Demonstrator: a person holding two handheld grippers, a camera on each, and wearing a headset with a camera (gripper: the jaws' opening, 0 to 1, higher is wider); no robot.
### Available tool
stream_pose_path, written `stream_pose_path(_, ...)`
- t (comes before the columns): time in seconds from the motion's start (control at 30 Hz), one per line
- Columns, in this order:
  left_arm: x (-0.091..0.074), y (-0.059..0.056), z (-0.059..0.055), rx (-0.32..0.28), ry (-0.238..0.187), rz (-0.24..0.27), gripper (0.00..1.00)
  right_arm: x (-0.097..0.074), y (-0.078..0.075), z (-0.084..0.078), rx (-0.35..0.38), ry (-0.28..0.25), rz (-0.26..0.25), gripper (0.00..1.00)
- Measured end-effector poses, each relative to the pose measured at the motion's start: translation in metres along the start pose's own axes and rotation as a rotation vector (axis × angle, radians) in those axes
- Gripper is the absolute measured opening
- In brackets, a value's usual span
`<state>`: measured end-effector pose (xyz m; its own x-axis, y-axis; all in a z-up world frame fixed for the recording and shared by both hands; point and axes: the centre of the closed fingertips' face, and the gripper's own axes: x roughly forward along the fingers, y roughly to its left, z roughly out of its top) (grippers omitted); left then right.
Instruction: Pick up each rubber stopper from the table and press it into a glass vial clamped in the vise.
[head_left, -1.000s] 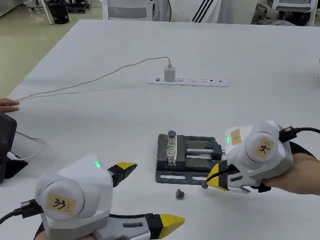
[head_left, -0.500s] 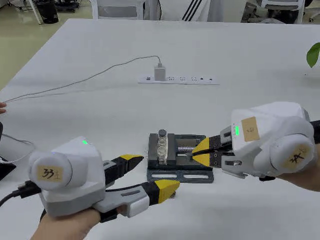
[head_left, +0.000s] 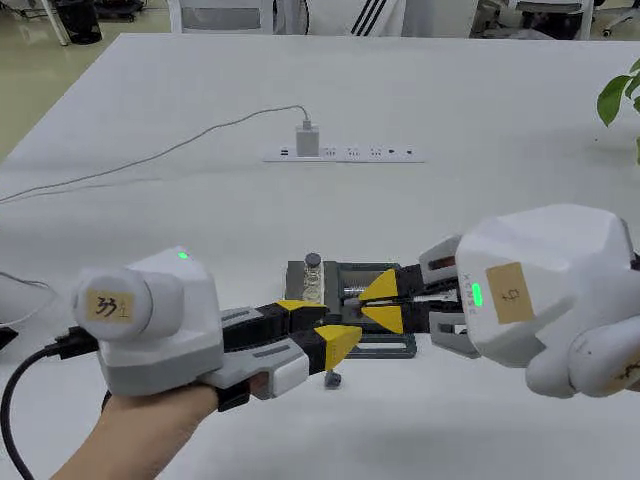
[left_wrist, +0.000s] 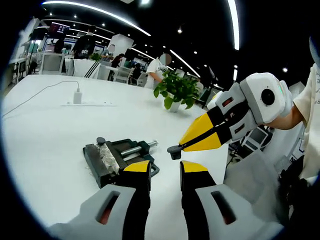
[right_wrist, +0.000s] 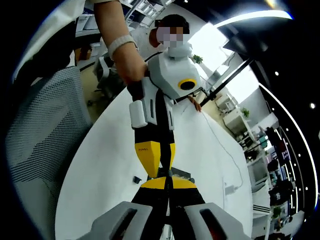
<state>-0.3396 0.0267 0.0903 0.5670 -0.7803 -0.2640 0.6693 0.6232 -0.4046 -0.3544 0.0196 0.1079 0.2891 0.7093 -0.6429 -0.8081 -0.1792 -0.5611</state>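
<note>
Stopper (left_wrist: 174, 150): small, dark, off the desk (head_left: 200, 200), pinched at the very tip of the right tool (left_wrist: 184, 145), whose jaws are closed down on it.

It hangs just ahead of the left tool (left_wrist: 165, 169) and a little above the gap between that tool's jaws. Those jaws stand part open and hold nothing.

The two tools point at each other, tips near but apart.

Vise (left_wrist: 125, 157): on the desk, ahead of the left tool and off to its left side, below and beyond the held stopper.

Vial (left_wrist: 103, 150): upright in the vise with a dark cap on top, so it looks stoppered already. Whether another open vial is clamped beside it, I cannot tell.

Spare stopper (head_left: 333, 379): on the desk, just below the left tool's tips, short of the vise.

Step, as I judge it: carry, with the stopper lifted and not yet seated.

Next move calls for swinging the right tool over an open vial mouth, narrow end down, and pressing straight. The left tool is free to steady things or take the spare.
</note>
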Motion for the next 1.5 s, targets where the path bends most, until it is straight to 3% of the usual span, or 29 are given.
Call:
stream_pose_path(0.3,0.000,-0.009,-0.001,-0.060,-0.011,-0.056,0.05,0.002,0.002,0.004,0.004,-0.018,-0.002,0.00)
stream_pose_path(0.47,-0.001,-0.015,0.001,-0.096,-0.029,-0.089,0.06,0.001,0.004,0.003,0.010,-0.023,0.004,0.00)
stream_pose_path(0.97,-0.002,-0.019,0.000,-0.156,-0.041,-0.107,0.04,-0.002,0.008,0.006,0.037,-0.040,0.009,0.00)
stream_pose_path(1.2,-0.002,-0.023,-0.007,-0.107,-0.012,-0.114,0.04,-0.002,0.015,0.004,0.099,-0.038,0.049,0.00)
stream_pose_path(1.3,-0.002,-0.025,-0.009,-0.059,0.001,-0.113,0.03,-0.003,0.019,0.003,0.186,-0.042,0.092,0.00)
stream_pose_path(1.37,-0.002,-0.026,-0.013,-0.020,0.022,-0.117,0.04,-0.005,0.015,0.000,0.205,-0.045,0.100,0.08)
stream_pose_path(1.5,-0.003,-0.031,-0.017,0.087,0.059,-0.126,0.04,-0.010,0.019,0.003,0.314,-0.074,0.192,0.18)
